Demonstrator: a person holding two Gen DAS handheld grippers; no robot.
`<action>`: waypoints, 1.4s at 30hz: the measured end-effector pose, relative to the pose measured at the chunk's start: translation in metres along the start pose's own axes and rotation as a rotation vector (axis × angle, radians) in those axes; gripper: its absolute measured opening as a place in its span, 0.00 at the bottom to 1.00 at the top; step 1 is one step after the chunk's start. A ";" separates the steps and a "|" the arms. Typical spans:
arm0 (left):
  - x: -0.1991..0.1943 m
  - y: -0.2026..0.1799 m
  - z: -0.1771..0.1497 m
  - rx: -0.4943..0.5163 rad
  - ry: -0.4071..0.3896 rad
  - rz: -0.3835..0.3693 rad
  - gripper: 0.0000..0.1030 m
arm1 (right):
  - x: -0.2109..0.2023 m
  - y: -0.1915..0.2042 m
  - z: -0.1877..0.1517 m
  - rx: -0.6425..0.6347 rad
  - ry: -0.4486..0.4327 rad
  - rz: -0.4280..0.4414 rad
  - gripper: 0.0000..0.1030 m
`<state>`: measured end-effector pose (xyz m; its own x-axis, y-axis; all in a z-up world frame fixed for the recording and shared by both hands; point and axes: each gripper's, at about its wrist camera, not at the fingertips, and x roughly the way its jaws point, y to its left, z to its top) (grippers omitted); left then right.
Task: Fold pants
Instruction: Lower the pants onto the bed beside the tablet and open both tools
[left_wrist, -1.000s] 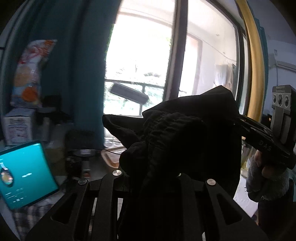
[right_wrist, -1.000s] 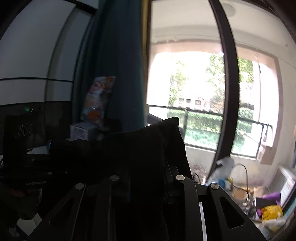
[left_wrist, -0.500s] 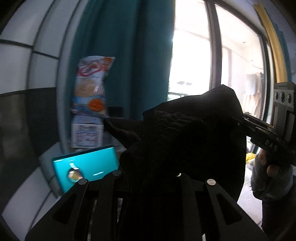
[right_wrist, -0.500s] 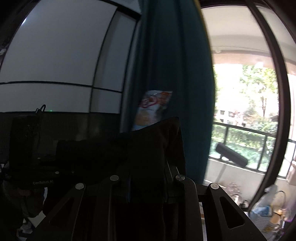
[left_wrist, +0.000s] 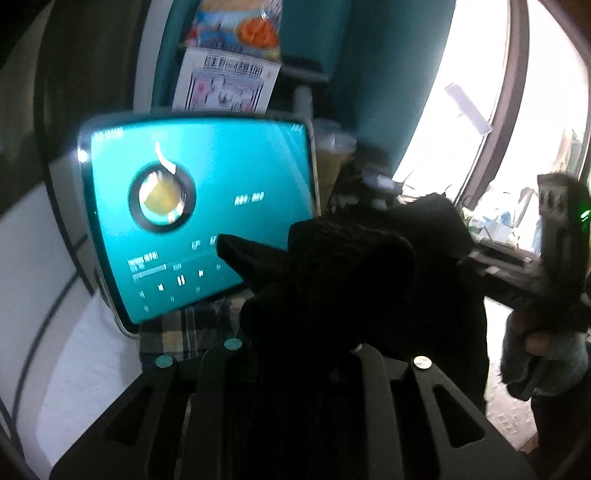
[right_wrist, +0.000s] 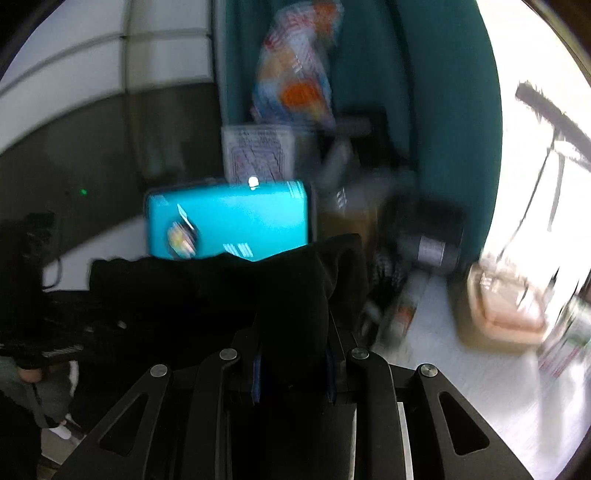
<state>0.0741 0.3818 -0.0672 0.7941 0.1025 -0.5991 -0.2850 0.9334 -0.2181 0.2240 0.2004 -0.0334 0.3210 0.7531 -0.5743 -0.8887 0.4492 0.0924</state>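
Observation:
The black pants (left_wrist: 354, 288) hang in the air, bunched between both grippers. My left gripper (left_wrist: 295, 354) is shut on a thick wad of the cloth, which hides its fingertips. My right gripper (right_wrist: 291, 354) is shut on another fold of the pants (right_wrist: 295, 295). In the left wrist view the right gripper (left_wrist: 524, 273) shows at the right edge in a gloved hand. In the right wrist view the left gripper (right_wrist: 48, 339) shows at the left edge, with cloth stretched between the two.
A tablet with a teal screen (left_wrist: 199, 214) stands close ahead, also in the right wrist view (right_wrist: 229, 218). Behind it are a white box (left_wrist: 225, 81) and a snack bag (right_wrist: 295, 74) against a teal curtain. A white tabletop (right_wrist: 461, 369) holds clutter by the bright window.
Both grippers have swung downward and left with the pants still held. The view has moved from the window and curtain to the tablet and table, which are now much closer.

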 end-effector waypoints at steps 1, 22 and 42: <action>0.005 0.003 -0.001 -0.006 0.010 0.002 0.19 | 0.009 -0.005 -0.007 0.018 0.025 0.001 0.23; 0.034 0.019 -0.001 -0.057 0.074 0.086 0.53 | 0.058 -0.039 -0.025 0.116 0.167 0.006 0.31; 0.016 -0.003 0.007 0.018 0.044 0.151 0.57 | 0.012 -0.059 -0.040 0.142 0.127 -0.038 0.40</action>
<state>0.0912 0.3828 -0.0708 0.7188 0.2272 -0.6571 -0.3894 0.9145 -0.1097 0.2669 0.1635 -0.0780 0.3019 0.6717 -0.6765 -0.8184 0.5466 0.1775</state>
